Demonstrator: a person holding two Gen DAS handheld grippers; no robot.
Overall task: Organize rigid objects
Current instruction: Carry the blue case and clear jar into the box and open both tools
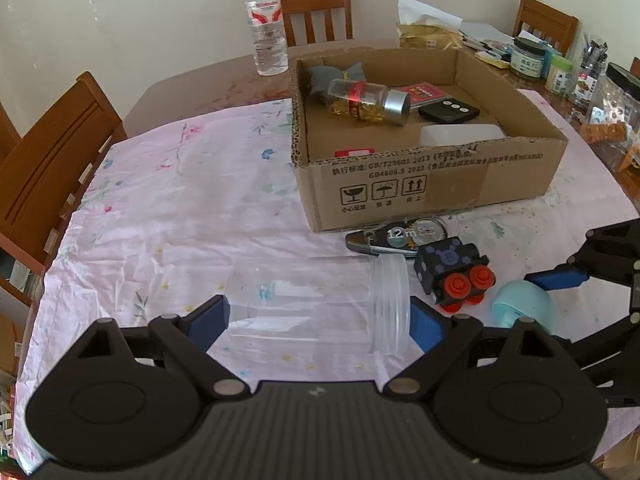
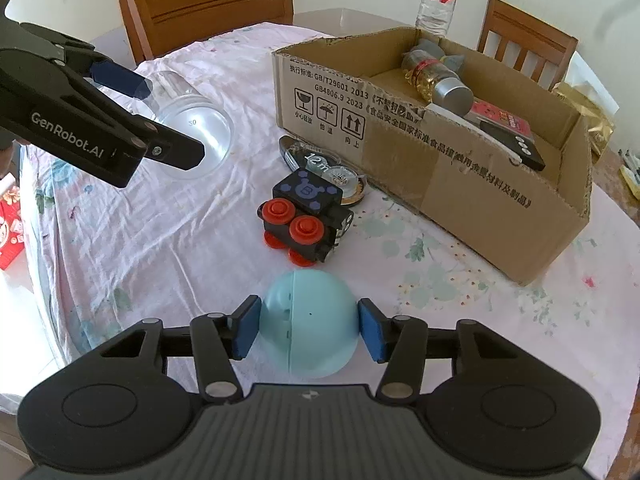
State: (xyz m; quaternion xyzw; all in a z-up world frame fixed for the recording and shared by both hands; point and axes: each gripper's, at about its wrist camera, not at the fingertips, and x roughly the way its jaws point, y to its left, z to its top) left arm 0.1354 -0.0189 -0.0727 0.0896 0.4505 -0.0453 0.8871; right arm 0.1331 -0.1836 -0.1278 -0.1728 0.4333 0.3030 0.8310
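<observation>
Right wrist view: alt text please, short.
The right gripper is shut on a pale blue ball on a floral tablecloth. Beyond it stand a black toy block with red wheels and an open cardboard box.

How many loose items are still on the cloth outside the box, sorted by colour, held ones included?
Clear: 1, plastic jar
Light blue: 1, ball
Black and red: 1, toy block car
Black and clear: 1, correction tape
Total: 4
</observation>
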